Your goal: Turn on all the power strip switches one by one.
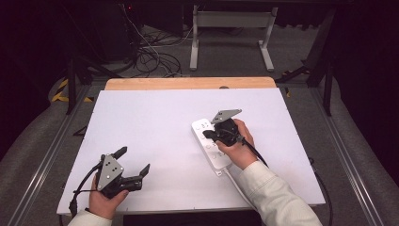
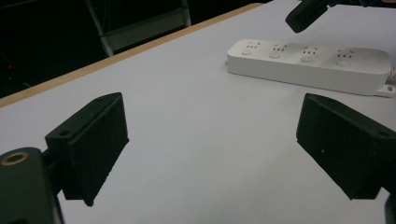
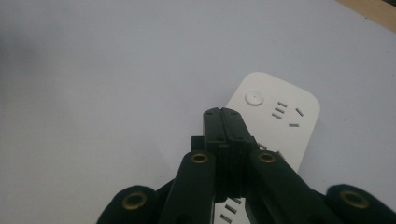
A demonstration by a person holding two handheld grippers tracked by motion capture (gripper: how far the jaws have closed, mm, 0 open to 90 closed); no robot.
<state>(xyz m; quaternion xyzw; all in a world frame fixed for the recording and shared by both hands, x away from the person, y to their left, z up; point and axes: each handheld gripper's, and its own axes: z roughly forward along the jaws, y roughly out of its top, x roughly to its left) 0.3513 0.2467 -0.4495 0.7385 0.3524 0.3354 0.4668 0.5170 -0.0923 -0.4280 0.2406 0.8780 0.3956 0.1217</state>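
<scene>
Two tongs work over one white desk [image 1: 155,117], and only the right one is near the job. Going from the left: the left tongs [image 1: 134,162] sit close to the person's edge of the desk, jaws spread wide and released, with nothing between them. From the left gripper view the gap between those jaws frames bare desk, and the power strip [image 2: 308,65] lies well ahead of them and off to the right, untouched by them.

Further right, the right tongs [image 1: 209,135] hover directly above the power strip [image 1: 211,146], held by the hand [image 1: 240,141]. In the right gripper view these tongs [image 3: 226,126] are clenched, jaws pressed flat together with nothing caught between them, and their tip stands over the strip's [image 3: 275,116] top face, just short of the round button [image 3: 254,98] at its far end.

My reading is that the work is a press on that button with the closed tip, and that it is at an early stage: the tip is lined up but, as far as I can judge, not yet on the button. Left to do: ease forward and down onto it. No plug shows in any socket.
</scene>
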